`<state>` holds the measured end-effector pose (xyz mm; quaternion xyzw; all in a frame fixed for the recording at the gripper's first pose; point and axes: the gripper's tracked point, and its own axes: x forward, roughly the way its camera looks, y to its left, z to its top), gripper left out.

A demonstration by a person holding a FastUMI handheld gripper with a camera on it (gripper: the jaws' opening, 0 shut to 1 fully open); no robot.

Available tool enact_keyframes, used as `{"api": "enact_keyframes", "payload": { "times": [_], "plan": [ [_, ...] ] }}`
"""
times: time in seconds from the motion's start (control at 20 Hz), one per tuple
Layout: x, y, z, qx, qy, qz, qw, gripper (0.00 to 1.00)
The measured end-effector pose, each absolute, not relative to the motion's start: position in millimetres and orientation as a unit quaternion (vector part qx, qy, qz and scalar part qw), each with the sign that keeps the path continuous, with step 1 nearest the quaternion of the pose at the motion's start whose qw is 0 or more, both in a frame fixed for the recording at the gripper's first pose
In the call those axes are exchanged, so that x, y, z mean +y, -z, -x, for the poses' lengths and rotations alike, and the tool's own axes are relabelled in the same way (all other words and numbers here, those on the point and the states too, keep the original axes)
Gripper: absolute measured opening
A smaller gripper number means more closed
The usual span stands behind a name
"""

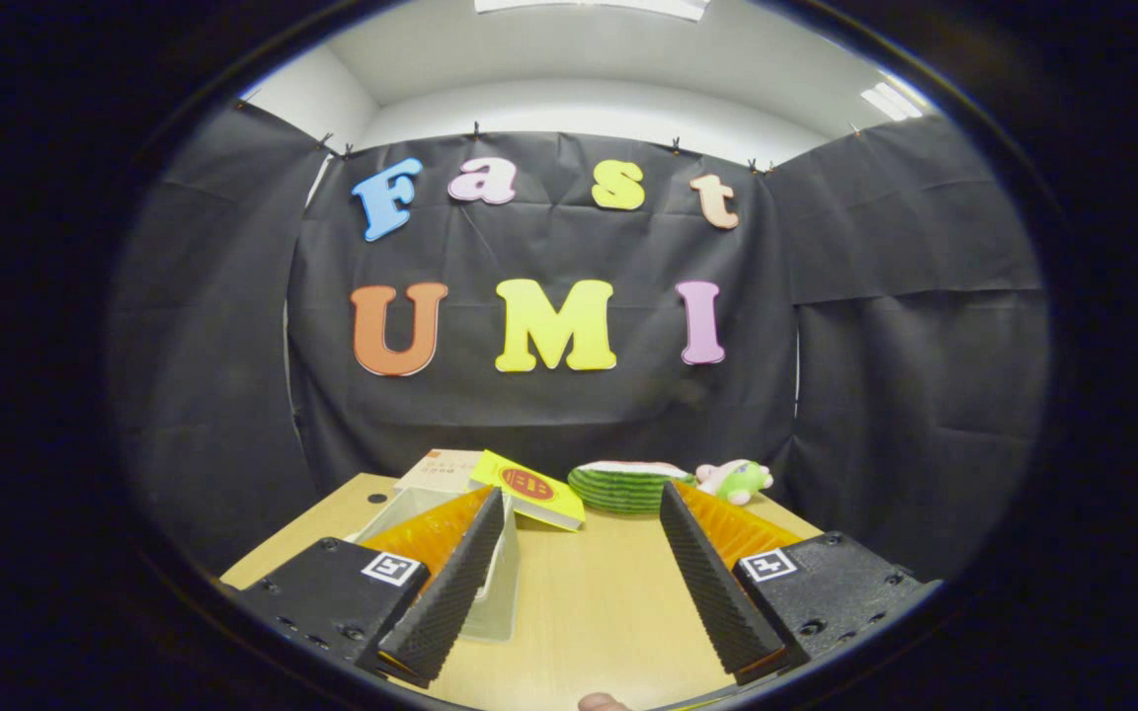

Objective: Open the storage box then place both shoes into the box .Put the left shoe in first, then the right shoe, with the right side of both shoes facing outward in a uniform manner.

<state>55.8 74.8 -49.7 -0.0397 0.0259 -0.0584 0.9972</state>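
Storage box beside open tool

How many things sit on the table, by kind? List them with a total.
Clear storage box: 1
Books or packets: 2
Green striped cushion: 1
Plush toy: 1
Total: 5
The gripper has its fingers open over the bare table.

Hand-held gripper agape above table
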Motion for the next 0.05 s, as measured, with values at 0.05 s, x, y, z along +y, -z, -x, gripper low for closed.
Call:
{"api": "enact_keyframes", "payload": {
  "times": [0.05],
  "plan": [
    [75.6, 49.4, -55.8, 0.026, 0.057, 0.038, 0.997, 1.00]
  ]
}}
